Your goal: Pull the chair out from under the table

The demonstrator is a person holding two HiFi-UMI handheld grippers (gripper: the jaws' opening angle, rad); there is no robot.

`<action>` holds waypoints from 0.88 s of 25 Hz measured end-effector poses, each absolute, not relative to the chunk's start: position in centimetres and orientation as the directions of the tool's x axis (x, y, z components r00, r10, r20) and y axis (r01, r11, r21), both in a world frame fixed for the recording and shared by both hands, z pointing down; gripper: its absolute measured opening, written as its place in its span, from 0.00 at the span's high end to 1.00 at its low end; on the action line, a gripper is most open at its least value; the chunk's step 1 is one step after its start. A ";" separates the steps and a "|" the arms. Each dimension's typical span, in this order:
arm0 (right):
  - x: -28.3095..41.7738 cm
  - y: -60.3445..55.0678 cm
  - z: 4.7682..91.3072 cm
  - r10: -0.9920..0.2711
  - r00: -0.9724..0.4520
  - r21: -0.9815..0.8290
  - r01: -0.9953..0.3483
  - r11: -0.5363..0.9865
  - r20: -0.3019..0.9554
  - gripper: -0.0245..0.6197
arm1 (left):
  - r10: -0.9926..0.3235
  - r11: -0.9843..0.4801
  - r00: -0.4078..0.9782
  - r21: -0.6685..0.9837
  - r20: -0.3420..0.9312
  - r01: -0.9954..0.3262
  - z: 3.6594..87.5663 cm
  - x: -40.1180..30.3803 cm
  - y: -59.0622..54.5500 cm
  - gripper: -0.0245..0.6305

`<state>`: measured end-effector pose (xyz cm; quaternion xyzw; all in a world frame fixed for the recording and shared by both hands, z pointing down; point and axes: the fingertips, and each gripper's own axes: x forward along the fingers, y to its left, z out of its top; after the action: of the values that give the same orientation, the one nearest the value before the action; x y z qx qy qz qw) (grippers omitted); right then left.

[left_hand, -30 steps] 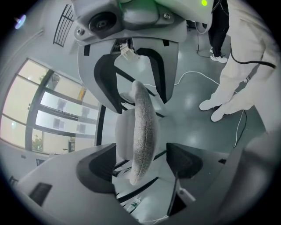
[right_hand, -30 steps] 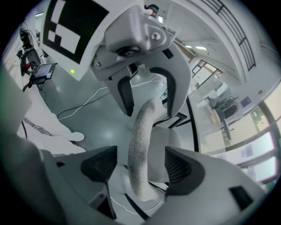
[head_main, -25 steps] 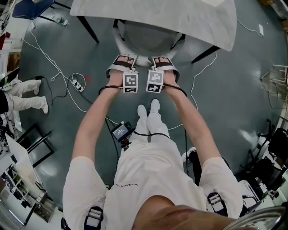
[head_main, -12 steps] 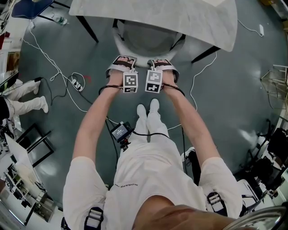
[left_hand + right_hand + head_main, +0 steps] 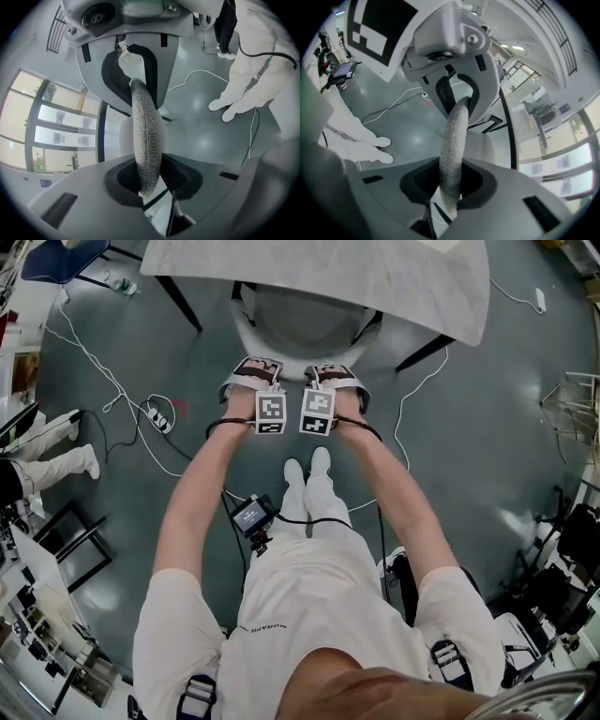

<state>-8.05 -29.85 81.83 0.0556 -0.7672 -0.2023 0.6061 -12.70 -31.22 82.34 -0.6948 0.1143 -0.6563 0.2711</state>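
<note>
The left gripper (image 5: 255,369) has just closed its jaws onto the back rim of the grey woven-fabric chair (image 5: 302,322), which sits tucked under the white rectangular table (image 5: 394,282). The right gripper (image 5: 334,373) has just clamped the same rim. With the grasp made, the next move is probably an even pull straight back.

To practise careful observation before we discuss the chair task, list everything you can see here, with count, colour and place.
table: one, pale top, dark legs, top of head view
chair: one, grey, tucked under the table
cables: several, white, trailing over the floor
power strip: one, white, floor, left
bystander's legs: two, white, far left
left tongs: one, grey-white, jaws just closing, clamped on the chair's back rim
right tongs: one, grey-white, likewise closing, clamped beside it
</note>
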 end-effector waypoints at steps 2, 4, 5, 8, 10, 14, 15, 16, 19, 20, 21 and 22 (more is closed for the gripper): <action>-7.9 -29.9 81.8 -0.326 -0.253 0.370 0.152 0.916 0.911 0.82 | -0.513 -0.829 0.109 -0.524 0.851 0.194 82.3 -12.6 -31.2 0.81; -7.9 -29.8 81.8 -0.323 -0.253 0.367 0.149 0.918 0.912 0.83 | -0.510 -0.831 0.109 -0.521 0.853 0.193 82.3 -12.7 -31.1 0.81; -8.0 -29.7 81.7 -0.322 -0.253 0.365 0.148 0.919 0.912 0.83 | -0.510 -0.832 0.109 -0.521 0.853 0.191 82.3 -12.7 -31.0 0.81; -8.0 -29.5 81.6 -0.312 -0.255 0.355 0.145 0.923 0.915 0.83 | -0.506 -0.836 0.114 -0.519 0.855 0.179 82.1 -12.7 -30.9 0.81; -7.9 -29.4 81.6 -0.303 -0.257 0.347 0.146 0.926 0.918 0.83 | -0.500 -0.840 0.122 -0.515 0.857 0.173 82.1 -12.5 -30.6 0.81; -7.9 -28.4 81.6 -0.286 -0.260 0.332 0.154 0.931 0.922 0.83 | -0.496 -0.841 0.132 -0.513 0.858 0.171 82.0 -12.6 -29.5 0.81; -7.9 -28.1 81.6 -0.283 -0.260 0.329 0.152 0.932 0.923 0.83 | -0.495 -0.842 0.134 -0.512 0.859 0.171 81.9 -12.6 -29.2 0.81; -7.9 -27.7 81.6 -0.280 -0.262 0.325 0.146 0.934 0.924 0.83 | -0.492 -0.844 0.135 -0.509 0.860 0.169 81.9 -12.5 -28.8 0.81; -7.8 -26.8 81.6 -0.269 -0.263 0.308 0.118 0.944 0.927 0.83 | -0.482 -0.850 0.130 -0.498 0.866 0.169 81.9 -12.4 -27.9 0.82; -7.8 -26.6 81.6 -0.269 -0.262 0.306 0.112 0.945 0.927 0.83 | -0.481 -0.850 0.128 -0.497 0.867 0.172 81.9 -12.4 -27.6 0.82; -7.8 -26.4 81.5 -0.270 -0.260 0.306 0.107 0.946 0.927 0.83 | -0.481 -0.850 0.127 -0.497 0.867 0.173 81.9 -12.4 -27.4 0.82; -7.8 -26.1 81.6 -0.269 -0.259 0.304 0.103 0.947 0.927 0.83 | -0.481 -0.850 0.125 -0.497 0.867 0.173 82.0 -12.5 -27.1 0.82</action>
<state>-7.81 -26.09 81.55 0.0534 -0.7785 -0.1537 0.6062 -12.45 -27.12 81.96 -0.7069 0.1091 -0.6523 0.2508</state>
